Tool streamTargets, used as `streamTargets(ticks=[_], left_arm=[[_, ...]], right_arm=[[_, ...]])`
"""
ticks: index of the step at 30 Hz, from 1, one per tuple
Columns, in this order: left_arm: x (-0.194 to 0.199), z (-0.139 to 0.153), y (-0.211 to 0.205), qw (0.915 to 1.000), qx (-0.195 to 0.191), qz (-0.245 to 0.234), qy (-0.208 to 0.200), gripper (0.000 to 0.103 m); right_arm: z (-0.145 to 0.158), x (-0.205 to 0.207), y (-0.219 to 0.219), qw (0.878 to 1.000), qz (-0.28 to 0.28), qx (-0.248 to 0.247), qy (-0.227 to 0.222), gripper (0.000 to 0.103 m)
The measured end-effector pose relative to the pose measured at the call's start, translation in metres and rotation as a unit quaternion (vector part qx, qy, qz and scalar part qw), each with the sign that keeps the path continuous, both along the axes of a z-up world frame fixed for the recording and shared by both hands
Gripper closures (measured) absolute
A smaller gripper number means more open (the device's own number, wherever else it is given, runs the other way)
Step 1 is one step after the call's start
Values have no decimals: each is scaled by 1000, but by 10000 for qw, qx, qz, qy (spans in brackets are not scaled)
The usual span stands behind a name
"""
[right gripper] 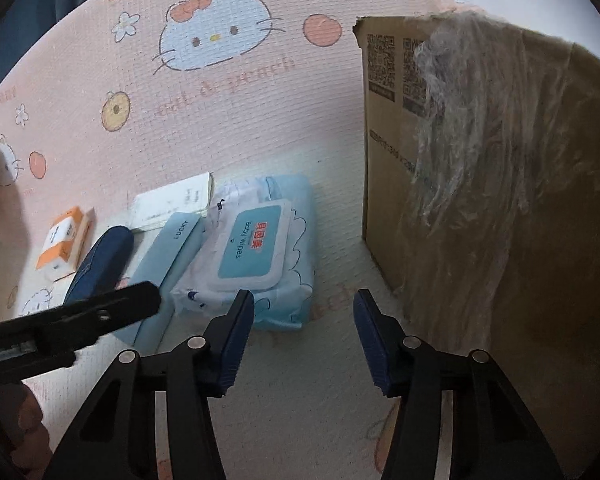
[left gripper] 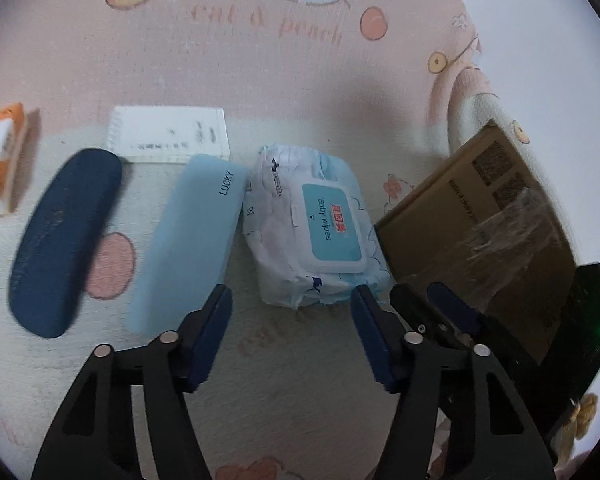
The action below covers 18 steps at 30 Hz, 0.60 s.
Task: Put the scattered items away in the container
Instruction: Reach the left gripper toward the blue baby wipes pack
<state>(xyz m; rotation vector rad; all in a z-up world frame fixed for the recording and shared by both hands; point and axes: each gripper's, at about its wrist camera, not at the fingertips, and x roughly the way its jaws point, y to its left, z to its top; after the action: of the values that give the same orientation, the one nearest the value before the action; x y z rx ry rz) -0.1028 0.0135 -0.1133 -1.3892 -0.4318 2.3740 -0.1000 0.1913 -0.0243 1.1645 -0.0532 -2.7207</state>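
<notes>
Nothing packed yet, seemingly: baby wipes, both cases, notebook, orange carton left of cardboard box. Both tools agape, empty.

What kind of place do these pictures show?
Probably a home, perhaps a child's room or play corner. The items lie on a pink cartoon-cat play mat, there is a pack of baby wipes, and a cardboard box stands beside them.
</notes>
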Motion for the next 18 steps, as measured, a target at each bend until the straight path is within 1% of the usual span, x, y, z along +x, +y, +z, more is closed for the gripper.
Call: streamTargets(ticks=[2, 6, 10, 12, 14, 16, 18], left_arm=[[-8, -9, 4, 9999, -6, -6, -105, 47], [-22, -21, 2, 9988, 263, 116, -406, 47], [-29, -29, 6, 9979, 340, 164, -519, 48], [-32, -31, 6, 9975, 386, 186, -553, 52], [-35, -35, 8, 9972, 405, 170, -607, 59], [-34, -37, 10, 9970, 446, 176, -614, 60], [-35, -36, 10, 9971, 439, 204, -591, 64]], right_arm=[[-5, -3, -3, 10000, 37, 35, 35, 54], [-11, -11, -4, 9999, 53, -149, 5, 54], [-14, -22, -7, 9997, 37, -213, -81, 54], [-19, -27, -8, 9996, 78, -233, -131, 54], [-28, -33, -5, 9986, 71, -409, -327, 54], [-33, -34, -1, 9959, 158, -786, -424, 63], [-33, -30, -3, 9961, 186, -773, -381, 66]])
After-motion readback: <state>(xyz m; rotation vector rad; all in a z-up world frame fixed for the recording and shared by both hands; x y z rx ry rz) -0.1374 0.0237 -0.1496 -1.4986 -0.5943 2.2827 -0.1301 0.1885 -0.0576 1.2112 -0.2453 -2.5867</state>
